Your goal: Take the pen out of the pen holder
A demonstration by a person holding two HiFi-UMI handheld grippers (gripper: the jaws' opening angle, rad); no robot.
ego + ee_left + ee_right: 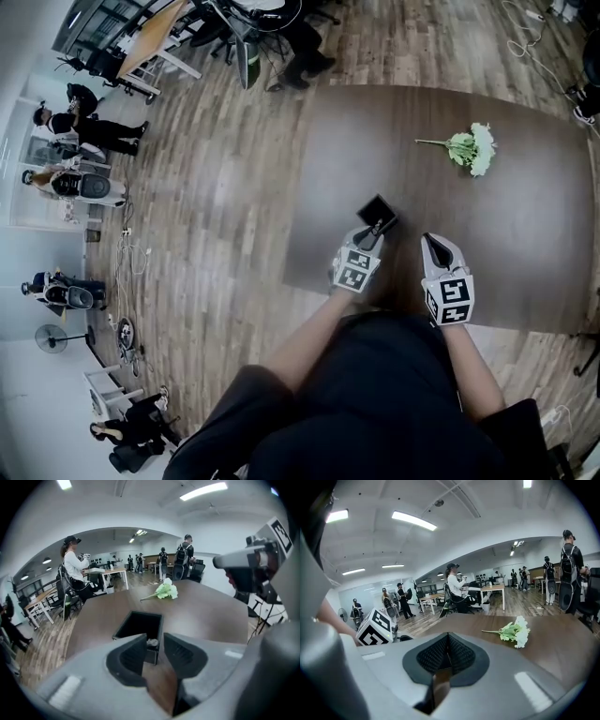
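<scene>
Dark counter (525, 234): left tongs (154, 640) spread astride pen (152, 643) top in pen holder (138, 624); right tongs (447, 651) pressed together. Pen likely light, stiff; pinch its top.

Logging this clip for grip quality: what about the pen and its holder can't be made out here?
- Pen shaft: the left gripper view shows only the top of the pen; the wall of the pen holder hides the rest.
- Holder's inside: too dark in the head and left gripper views to tell other contents.
- Contact: the jaws of the left gripper stand apart round the pen top; whether they touch it is too fine to tell.
</scene>
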